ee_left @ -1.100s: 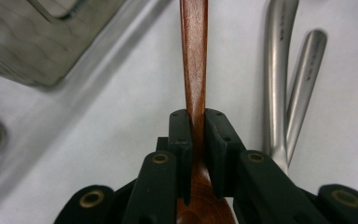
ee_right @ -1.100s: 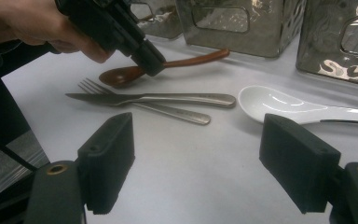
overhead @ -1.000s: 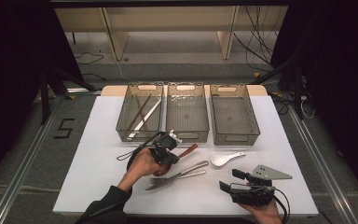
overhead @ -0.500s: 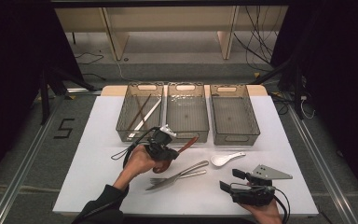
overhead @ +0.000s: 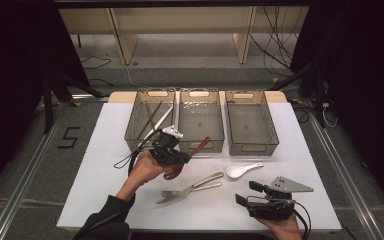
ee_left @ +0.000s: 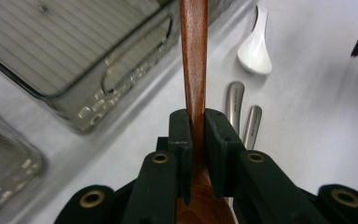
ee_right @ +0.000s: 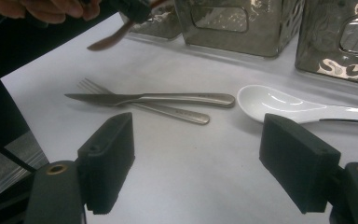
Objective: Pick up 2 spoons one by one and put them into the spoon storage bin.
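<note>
Wooden spoon (overhead: 190, 154) sits clamped in the left gripper (overhead: 172, 156), just left of centre in the high view, lifted off the white table (overhead: 100, 185) with its handle slanting up and right toward the front wall of the middle bin (overhead: 201, 120). The left gripper view adds what that view cannot: both black pads (ee_left: 181, 140) press flat on the brown handle (ee_left: 194, 60), which runs straight up the frame, and the bowl end lies low between the jaws. It also shows the white ceramic spoon (ee_left: 255, 46) at upper right and two metal handle ends just below it.

From the right gripper view, the fork (ee_right: 168, 109) and knife (ee_right: 149, 99) lie crossed at mid-frame, blade and tines pointing left, the white spoon just to their right, and the held spoon's bowl hangs blurred at upper left. The right gripper (ee_right: 196, 163) stands with its jaws wide apart, nothing between them; in the high view it rests at lower right (overhead: 252, 195).
</note>
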Tool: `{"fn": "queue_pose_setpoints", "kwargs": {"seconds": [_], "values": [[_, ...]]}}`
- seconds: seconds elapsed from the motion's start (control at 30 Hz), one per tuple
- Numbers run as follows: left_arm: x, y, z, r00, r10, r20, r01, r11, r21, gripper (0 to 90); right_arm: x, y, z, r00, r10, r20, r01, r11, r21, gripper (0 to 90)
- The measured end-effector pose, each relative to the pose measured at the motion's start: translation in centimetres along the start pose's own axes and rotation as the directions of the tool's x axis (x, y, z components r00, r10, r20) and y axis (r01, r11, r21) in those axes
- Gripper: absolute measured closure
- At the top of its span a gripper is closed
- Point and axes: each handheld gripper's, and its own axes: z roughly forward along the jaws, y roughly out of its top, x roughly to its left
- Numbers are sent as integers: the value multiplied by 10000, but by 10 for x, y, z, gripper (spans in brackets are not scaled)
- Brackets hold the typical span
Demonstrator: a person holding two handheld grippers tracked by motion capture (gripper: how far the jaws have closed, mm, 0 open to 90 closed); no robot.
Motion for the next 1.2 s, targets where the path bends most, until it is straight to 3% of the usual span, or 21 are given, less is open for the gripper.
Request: {"fn": "queue_pose_setpoints", "kwargs": {"seconds": [0.27,0.67,1.2], "values": [[3,32,-10,9990,68,-432,-88,9989,-452,811,-1,0,-1,10000,7,-19,-8,10000,-57,270],[25,77,0,9939,-215,-1083,127,9966,-812,811,-1,0,-2,10000,40,-68,-40,10000,-64,271],[43,102,19,9853,-512,-1631,347,9941,-1027,810,-1,0,-1,9999,43,-129,-44,10000,-72,270]]}}
